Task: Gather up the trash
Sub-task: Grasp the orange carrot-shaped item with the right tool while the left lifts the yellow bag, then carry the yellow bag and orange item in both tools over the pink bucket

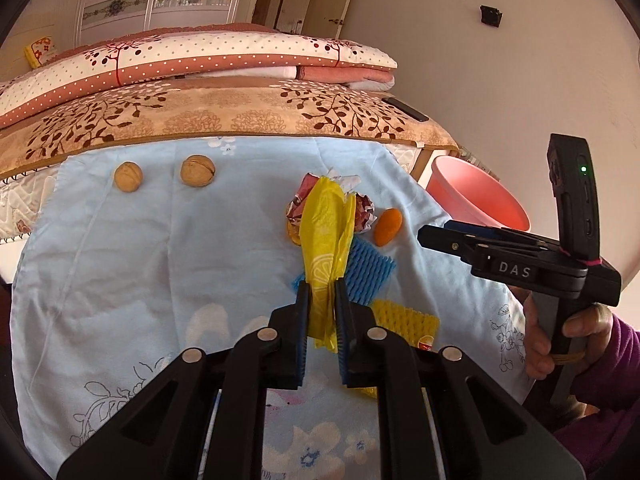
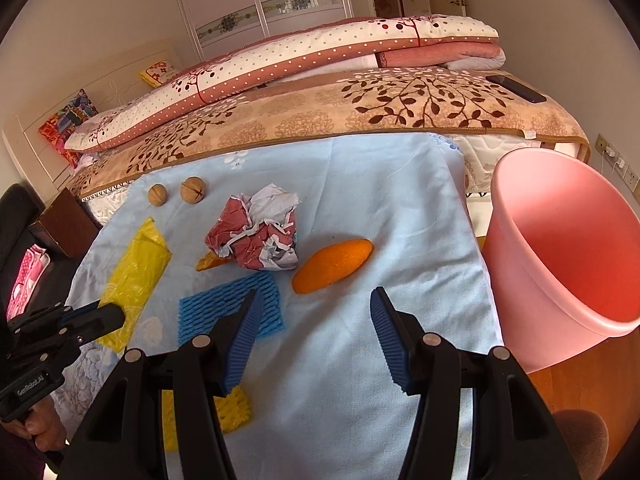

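1. Trash is lying on a blue cloth point(image 2: 360, 184): the left gripper point(image 1: 321, 292) is clamping a yellow bag point(image 1: 326, 232).
2. Crumpled paper point(image 2: 260, 236) is sitting at 12 o'clock from the blue net point(image 2: 230, 312), orange peel point(image 2: 332, 266) at 2.
3. Right gripper point(image 2: 316, 304) is hovering, jaws apart, holding nothing.
4. Pink bin point(image 2: 560, 256) is standing at 3 o'clock; two walnuts point(image 2: 176, 192) at 11.

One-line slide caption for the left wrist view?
Left gripper pinches a yellow plastic bag above the blue cloth.

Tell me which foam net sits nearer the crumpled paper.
The blue foam net, just below the crumpled paper; the yellow foam net lies further back, under the right tongs.
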